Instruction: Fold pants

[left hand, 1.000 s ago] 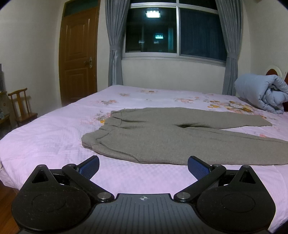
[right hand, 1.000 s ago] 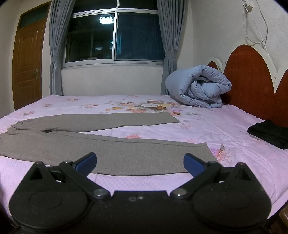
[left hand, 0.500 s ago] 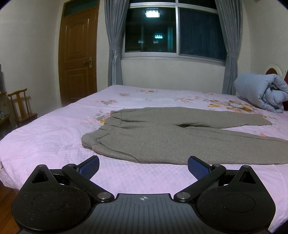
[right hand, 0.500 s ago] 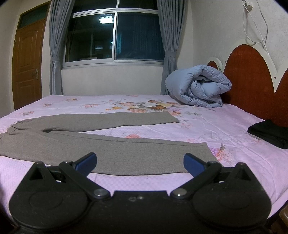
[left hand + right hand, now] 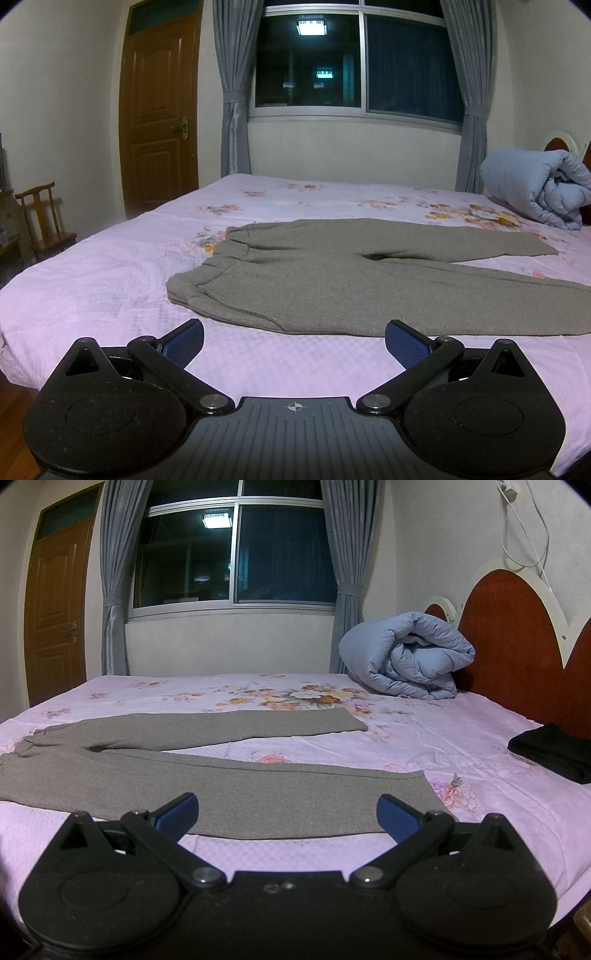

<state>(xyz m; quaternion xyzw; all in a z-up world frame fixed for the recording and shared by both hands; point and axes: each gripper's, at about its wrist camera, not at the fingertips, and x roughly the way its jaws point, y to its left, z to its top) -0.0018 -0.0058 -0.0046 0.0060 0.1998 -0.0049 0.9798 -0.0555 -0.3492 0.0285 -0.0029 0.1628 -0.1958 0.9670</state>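
Grey pants (image 5: 332,280) lie flat on the pink floral bed (image 5: 92,288), waistband to the left, both legs spread to the right. In the right wrist view the pants (image 5: 258,786) show their two leg ends, the near leg's cuff just ahead of the fingers. My left gripper (image 5: 294,336) is open and empty, just short of the waist end's near edge. My right gripper (image 5: 287,811) is open and empty, at the near leg's edge close to the cuff.
A rolled blue duvet (image 5: 402,657) sits at the headboard (image 5: 517,653). A black garment (image 5: 550,749) lies on the bed's right side. A wooden chair (image 5: 40,218) and a door (image 5: 159,114) stand left of the bed.
Both grippers have stayed almost still; the left view has shifted only slightly. The pants have not moved.
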